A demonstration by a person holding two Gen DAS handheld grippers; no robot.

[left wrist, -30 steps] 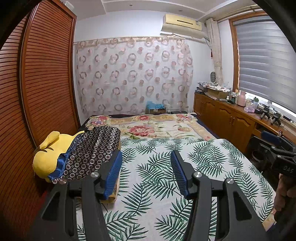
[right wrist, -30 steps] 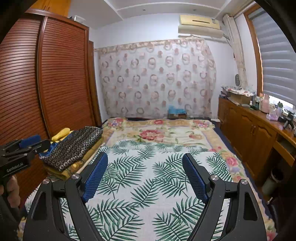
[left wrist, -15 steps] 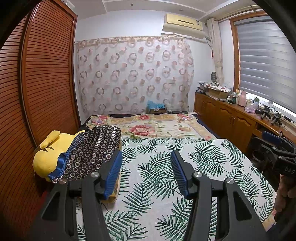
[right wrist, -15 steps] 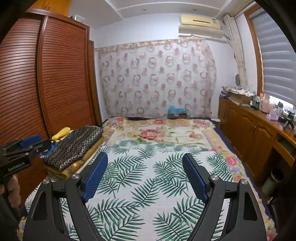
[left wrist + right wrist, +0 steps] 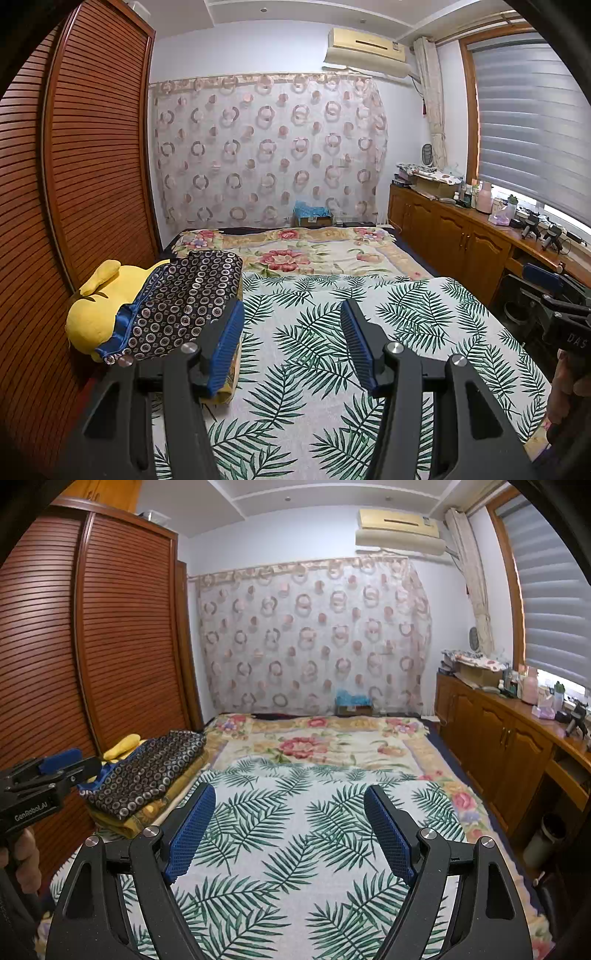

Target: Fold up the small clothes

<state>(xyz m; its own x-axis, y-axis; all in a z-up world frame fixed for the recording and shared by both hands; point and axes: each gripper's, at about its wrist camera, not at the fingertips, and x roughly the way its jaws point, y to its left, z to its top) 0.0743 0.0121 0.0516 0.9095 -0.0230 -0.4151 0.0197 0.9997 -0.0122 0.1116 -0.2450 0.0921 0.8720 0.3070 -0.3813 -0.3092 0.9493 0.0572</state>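
Note:
A folded dark garment with a ring pattern (image 5: 184, 299) lies on a stack at the left side of the bed, over a yellow plush toy (image 5: 103, 306); it also shows in the right wrist view (image 5: 147, 771). My left gripper (image 5: 291, 332) is open and empty, held above the palm-leaf sheet (image 5: 332, 332), just right of the stack. My right gripper (image 5: 290, 819) is open and empty above the same sheet (image 5: 295, 812). Each gripper appears at the edge of the other's view.
A floral blanket (image 5: 314, 254) covers the far half of the bed. A slatted wooden wardrobe (image 5: 74, 166) stands along the left. A wooden cabinet (image 5: 498, 738) with clutter on top runs along the right under the window. A curtain (image 5: 266, 147) hangs at the back.

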